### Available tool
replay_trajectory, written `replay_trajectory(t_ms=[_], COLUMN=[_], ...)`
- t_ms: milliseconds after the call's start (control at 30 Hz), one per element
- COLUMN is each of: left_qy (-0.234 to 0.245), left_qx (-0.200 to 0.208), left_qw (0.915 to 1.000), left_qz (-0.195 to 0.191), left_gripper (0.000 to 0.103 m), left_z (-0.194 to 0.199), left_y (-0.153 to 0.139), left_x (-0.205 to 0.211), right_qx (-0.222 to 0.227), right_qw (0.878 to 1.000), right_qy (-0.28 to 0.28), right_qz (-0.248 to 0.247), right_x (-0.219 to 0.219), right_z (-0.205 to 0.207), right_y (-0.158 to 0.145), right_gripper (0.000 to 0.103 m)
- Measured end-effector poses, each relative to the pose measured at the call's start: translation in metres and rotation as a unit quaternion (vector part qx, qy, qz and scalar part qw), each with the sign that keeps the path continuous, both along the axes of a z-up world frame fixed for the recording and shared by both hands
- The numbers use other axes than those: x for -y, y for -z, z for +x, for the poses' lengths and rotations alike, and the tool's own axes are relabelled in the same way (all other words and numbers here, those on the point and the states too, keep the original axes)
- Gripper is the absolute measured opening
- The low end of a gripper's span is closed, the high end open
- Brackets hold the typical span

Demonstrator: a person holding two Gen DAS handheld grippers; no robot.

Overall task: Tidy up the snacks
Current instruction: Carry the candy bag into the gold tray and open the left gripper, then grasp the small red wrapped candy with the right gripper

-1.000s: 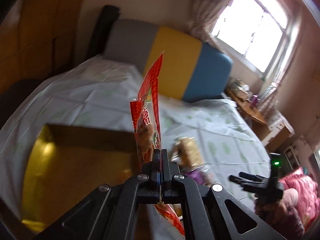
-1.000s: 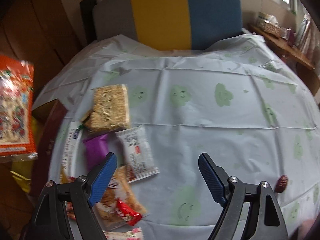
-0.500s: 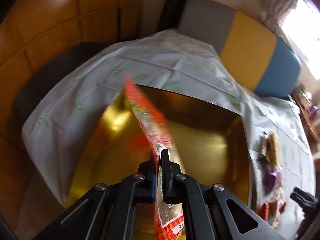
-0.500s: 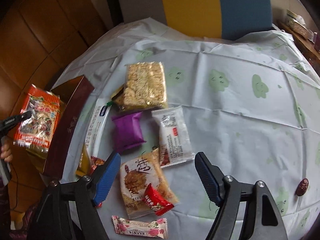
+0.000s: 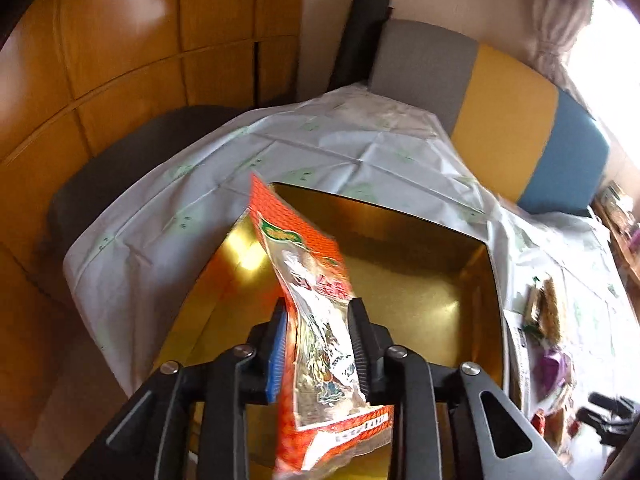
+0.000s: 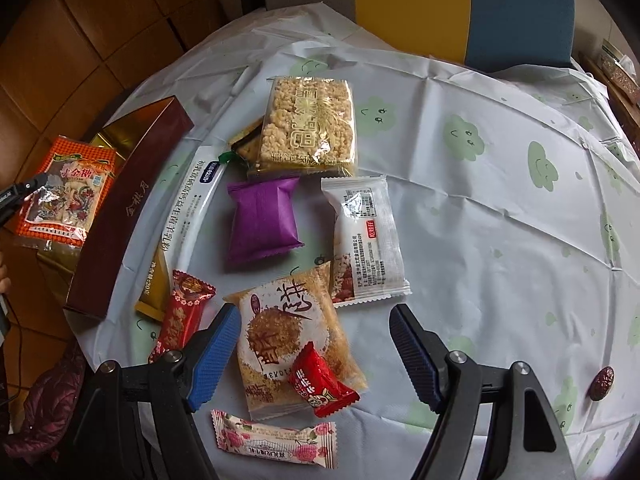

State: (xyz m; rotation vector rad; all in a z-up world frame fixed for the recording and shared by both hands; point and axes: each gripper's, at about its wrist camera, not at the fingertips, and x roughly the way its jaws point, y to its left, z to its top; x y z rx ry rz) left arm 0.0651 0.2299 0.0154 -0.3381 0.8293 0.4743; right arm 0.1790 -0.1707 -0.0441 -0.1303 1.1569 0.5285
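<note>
An orange candy bag (image 5: 316,320) hangs between the parted fingers of the left claw (image 5: 318,320), released or nearly so, above a gold-lined box (image 5: 420,280) at the desk's (image 6: 500,220) edge. Whether either pad is touching the film cannot be told. The step in hand looks like dropping the first snack into the box; its glossy foil floor appears bare. The bag is crinkly clear-windowed plastic with a stiff printed border, tilted on edge, so it may land leaning against a wall instead of lying flat.

The right claw (image 6: 314,354) hovers wide apart and empty over the pile on the pale, creased plastic cloth: a flat round-cake packet (image 6: 292,332) directly between its fingers, a small red twist-end candy (image 6: 320,382) lying on it, a puffy purple pouch (image 6: 262,216), a white sachet (image 6: 366,236), and a knobbly rice-crisp block (image 6: 308,126) in clear wrap. The next move likely calls for lowering onto the cake packet without pinching the red candy along with it.
</note>
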Motion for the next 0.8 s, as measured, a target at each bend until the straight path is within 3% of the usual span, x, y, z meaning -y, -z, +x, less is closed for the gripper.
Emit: replay_trajectory(t_ms=[200, 233, 267, 300, 367, 500, 567, 600, 700, 767, 800], left_qy=[-0.049, -0.047, -0.041, -0.026, 0.0, 0.099, 0.154, 0.179, 0.27, 0.331, 0.353], left_qx=[0.043, 0.051, 0.058, 0.067, 0.075, 0.081, 0.08, 0.078, 0.068, 0.052, 0.045], left_qw=[0.9977, 0.9975, 0.9974, 0.9974, 0.9972, 0.9913, 0.9839, 0.9798, 0.9597, 0.942, 0.9343], left_qz=[0.018, 0.015, 0.01, 0.003, -0.005, -0.032, -0.043, -0.044, -0.037, -0.027, -0.021], left_gripper=[0.055, 0.055, 0.055, 0.055, 0.055, 0.055, 0.055, 0.055, 0.055, 0.055, 0.055], left_z=[-0.023, -0.026, -0.029, -0.031, -0.034, -0.035, -0.035, -0.035, -0.04, -0.043, -0.045], left_y=[-0.019, -0.023, -0.026, -0.029, -0.032, -0.028, -0.025, -0.022, -0.015, -0.007, -0.003], left_x=[-0.013, -0.013, -0.011, -0.007, 0.003, 0.042, 0.066, 0.076, 0.12, 0.15, 0.163], right_qx=[-0.005, -0.002, 0.0, -0.003, -0.011, -0.019, -0.023, -0.024, -0.02, -0.017, -0.017], right_qw=[1.0, 1.0, 1.0, 1.0, 0.999, 0.998, 0.997, 0.997, 0.996, 0.996, 0.996], right_qy=[-0.006, -0.007, -0.009, -0.013, -0.023, -0.045, -0.051, -0.053, -0.053, -0.054, -0.055], right_qz=[-0.001, -0.006, -0.01, -0.011, -0.02, -0.043, -0.049, -0.056, -0.069, -0.065, -0.064], right_x=[0.008, 0.008, 0.008, 0.008, 0.006, -0.001, -0.002, -0.003, -0.004, -0.004, -0.004], right_z=[-0.008, -0.009, -0.011, -0.012, -0.013, -0.019, -0.021, -0.022, -0.024, -0.024, -0.025], right_y=[-0.006, -0.006, -0.007, -0.006, -0.003, 0.004, 0.007, 0.009, 0.012, 0.011, 0.011], right_gripper=[0.078, 0.076, 0.069, 0.062, 0.061, 0.061, 0.06, 0.047, 0.034, 0.024, 0.024])
